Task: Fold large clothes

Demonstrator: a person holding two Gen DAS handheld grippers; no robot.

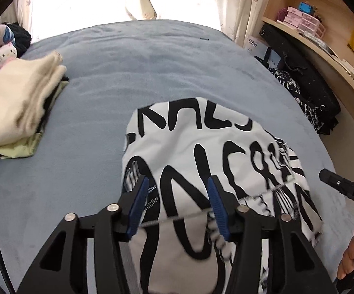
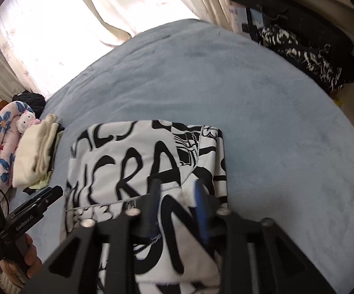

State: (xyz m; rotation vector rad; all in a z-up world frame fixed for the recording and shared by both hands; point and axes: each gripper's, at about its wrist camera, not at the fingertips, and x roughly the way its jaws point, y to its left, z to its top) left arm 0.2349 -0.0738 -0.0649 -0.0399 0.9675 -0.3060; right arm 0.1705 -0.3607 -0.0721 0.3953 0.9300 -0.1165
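From the left wrist view, the left gripper (image 1: 178,193) hangs above the folded white garment with black lettering (image 1: 201,142), its blue-padded jaws spread moderately wide and gripping nothing, the cloth lying beneath them on the blue bed (image 1: 132,68). To the left sits a stack of folded cream clothes (image 1: 22,103), a plush toy (image 1: 5,54) just behind it. The right gripper's tip (image 1: 334,183) enters at the right edge. From the right wrist view, the right gripper (image 2: 178,191) has its jaws partly apart and empty over the same garment (image 2: 127,156), which lies flat on the bed (image 2: 275,112). A hand (image 2: 22,262) holds the left gripper's handle at lower left; dark patterned clothes (image 2: 307,56) lie beyond the bed.
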